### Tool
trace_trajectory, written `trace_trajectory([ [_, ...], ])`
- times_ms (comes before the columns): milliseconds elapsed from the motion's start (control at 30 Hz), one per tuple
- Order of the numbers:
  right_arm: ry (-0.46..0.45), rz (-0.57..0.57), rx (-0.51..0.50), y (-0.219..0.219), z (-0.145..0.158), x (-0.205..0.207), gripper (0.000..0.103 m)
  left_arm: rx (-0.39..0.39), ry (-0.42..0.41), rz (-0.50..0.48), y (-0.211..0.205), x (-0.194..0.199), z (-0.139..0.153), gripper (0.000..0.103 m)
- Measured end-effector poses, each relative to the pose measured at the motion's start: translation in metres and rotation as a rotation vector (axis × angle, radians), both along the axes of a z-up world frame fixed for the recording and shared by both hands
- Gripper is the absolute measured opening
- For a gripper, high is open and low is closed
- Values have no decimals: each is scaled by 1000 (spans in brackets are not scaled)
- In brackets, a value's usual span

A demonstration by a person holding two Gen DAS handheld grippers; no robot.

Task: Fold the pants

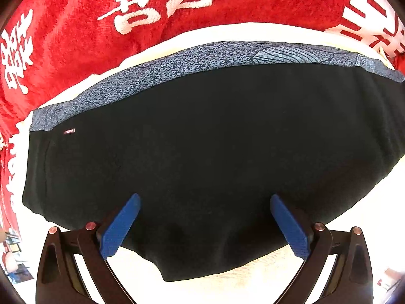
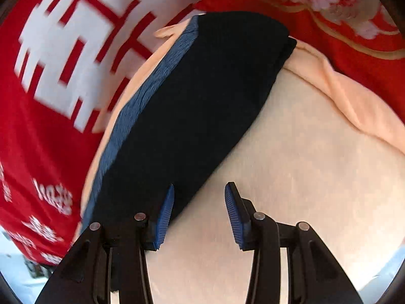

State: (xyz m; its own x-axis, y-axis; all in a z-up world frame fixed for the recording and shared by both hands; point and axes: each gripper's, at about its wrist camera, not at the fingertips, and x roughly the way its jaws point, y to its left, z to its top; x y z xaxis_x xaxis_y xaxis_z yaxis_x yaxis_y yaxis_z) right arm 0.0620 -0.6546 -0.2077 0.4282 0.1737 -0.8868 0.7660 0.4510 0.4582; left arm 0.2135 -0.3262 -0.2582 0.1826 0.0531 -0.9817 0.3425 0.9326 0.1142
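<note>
My left hand-held gripper hovers spread over folded pants; right hand-held gripper, spread too, straddles pants' edge.

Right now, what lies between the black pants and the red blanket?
In the left wrist view, a patterned blue band edges the black pants, then a strip of pale sheet before the red blanket.

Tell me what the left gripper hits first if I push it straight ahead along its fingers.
Most likely the black pants: the open left gripper already has that fabric between its blue fingers, and the blue patterned waistband lies farther on. Height above the cloth is unclear.
</note>
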Motion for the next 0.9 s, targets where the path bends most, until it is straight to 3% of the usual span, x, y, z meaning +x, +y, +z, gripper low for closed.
trace_trajectory([
  [33,-6,-5,19,-3,-3,4,14,4,-1,0,3,7,-5,103],
  [100,-3,13,-21,-7,7,12,7,16,-2,-1,-1,10,-9,103],
  [200,-54,117,-127,-7,33,20,7,23,-11,-4,-2,4,-4,103],
  [300,58,161,-152,-11,18,18,12,34,-14,-3,-4,2,-1,103],
  [367,95,98,-140,-20,9,4,38,41,-14,-5,-6,2,0,103],
  [400,93,47,-128,-25,8,-8,40,42,-16,-7,-6,1,0,103],
  [467,111,-3,-122,-31,10,-24,40,44,-21,-14,-7,0,0,103],
  [667,91,5,-139,-40,20,-43,40,107,-30,-34,-20,0,8,103],
  [800,86,-43,-193,-53,32,-32,40,26,-42,-57,-45,-3,28,103],
  [900,108,-31,-303,-64,46,-20,36,-13,-52,-88,-77,-3,34,103],
])
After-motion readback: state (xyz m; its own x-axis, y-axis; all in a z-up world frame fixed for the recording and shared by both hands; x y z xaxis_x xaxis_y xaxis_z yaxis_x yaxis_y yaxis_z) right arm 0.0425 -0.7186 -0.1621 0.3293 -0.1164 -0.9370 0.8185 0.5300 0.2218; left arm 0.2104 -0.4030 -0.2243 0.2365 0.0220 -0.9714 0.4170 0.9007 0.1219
